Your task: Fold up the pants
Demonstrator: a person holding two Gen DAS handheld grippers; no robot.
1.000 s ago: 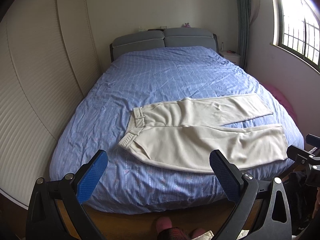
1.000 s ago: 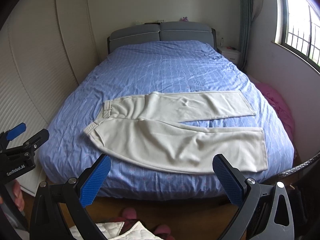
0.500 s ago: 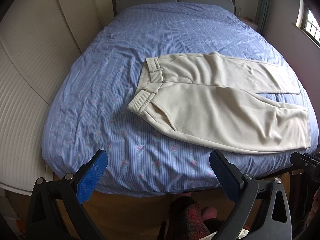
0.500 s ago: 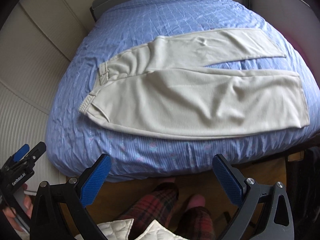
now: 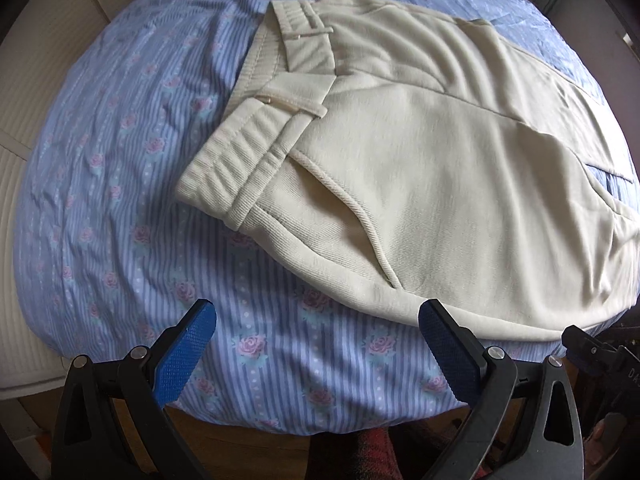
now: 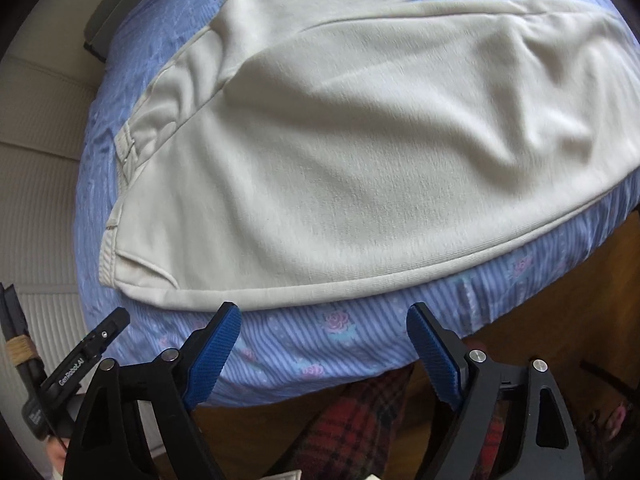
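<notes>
over the last second both claws had dropped from a high view of the whole bed (image 5: pixel 100 200) to just above its near edge. the cream pants (image 5: pixel 440 168) lay flat across the striped sheet, waistband (image 5: pixel 236 160) to the left and legs running right, unfolded. the left claw (image 5: pixel 318 350) hung spread and empty near the waistband corner. the right claw (image 6: pixel 322 354) had just been narrowing, though its pads stood apart with nothing between them, just short of the near leg's edge (image 6: pixel 360 276). this looked like the approach for a first grasp; no fold had begun.
</notes>
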